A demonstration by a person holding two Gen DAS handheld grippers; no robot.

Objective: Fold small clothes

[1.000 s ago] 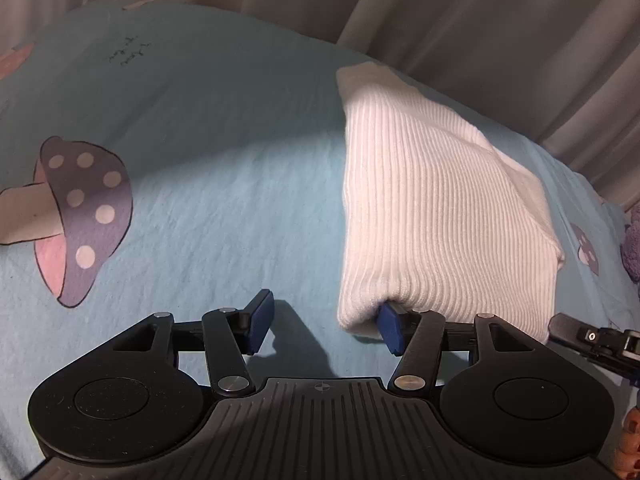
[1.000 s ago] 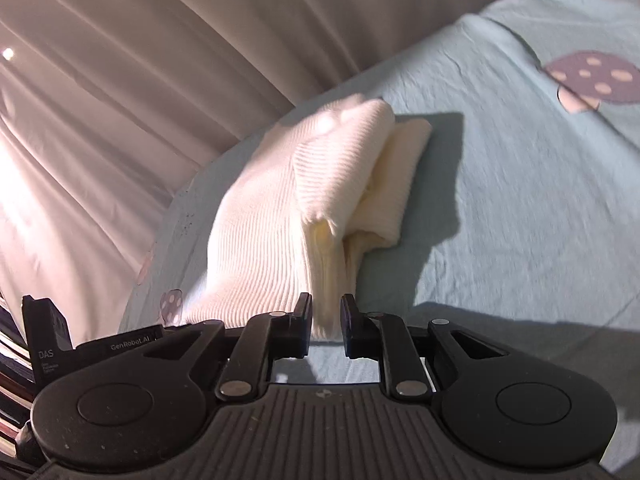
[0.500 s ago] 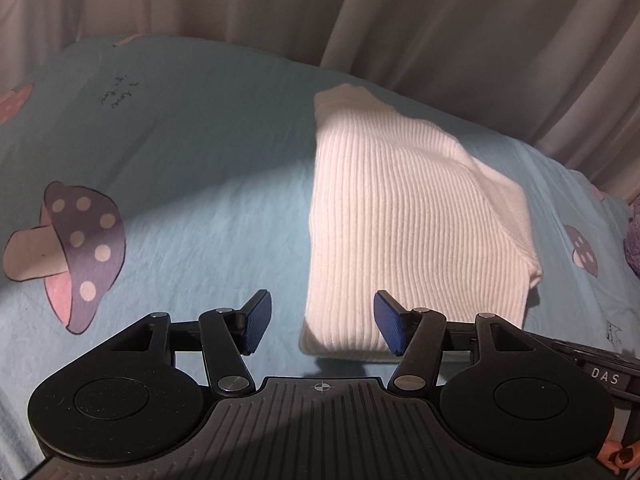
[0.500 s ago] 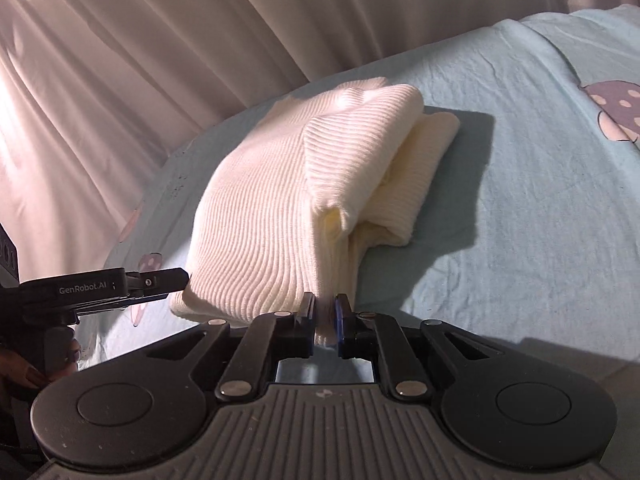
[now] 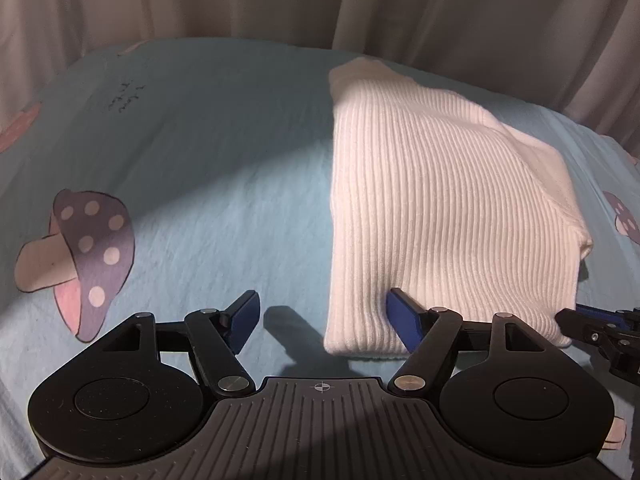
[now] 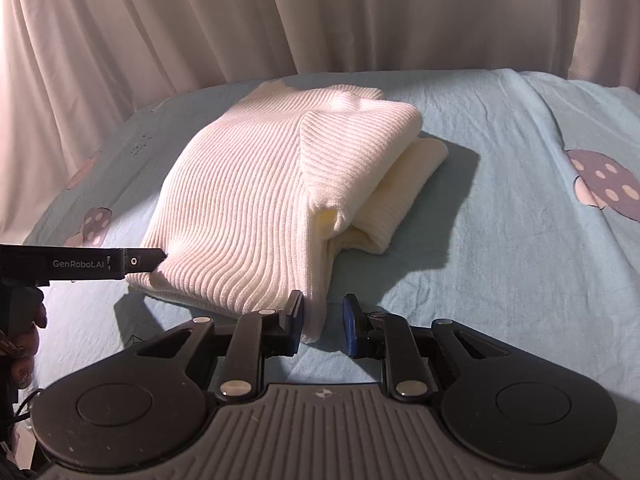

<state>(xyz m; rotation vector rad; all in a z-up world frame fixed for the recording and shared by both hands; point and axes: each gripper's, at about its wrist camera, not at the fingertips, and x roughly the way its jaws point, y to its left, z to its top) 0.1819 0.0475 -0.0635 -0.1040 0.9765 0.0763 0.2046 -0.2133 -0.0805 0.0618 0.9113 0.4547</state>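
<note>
A white ribbed knit garment [image 5: 432, 208] lies folded on the light blue sheet [image 5: 208, 152]; it also shows in the right wrist view [image 6: 260, 200]. My left gripper [image 5: 324, 320] is wide open at the garment's near edge, its right finger [image 5: 404, 316] over the cloth, holding nothing. My right gripper [image 6: 322, 320] is open, its jaws on either side of the garment's near corner without pinching it. The left gripper's finger [image 6: 136, 262] shows from the side, touching the garment's left edge. The right gripper's tip [image 5: 592, 324] shows at the far right.
The sheet [image 6: 520, 200] carries printed mushrooms [image 5: 84, 256] [image 6: 604, 186]. Pale curtains [image 6: 280, 20] hang close behind the bed. A hand [image 6: 20, 344] holds the left gripper at the left edge.
My right gripper has opened and let go of the garment's corner. The garment has come down flat on the sheet. My left gripper stayed open at the near edge.
</note>
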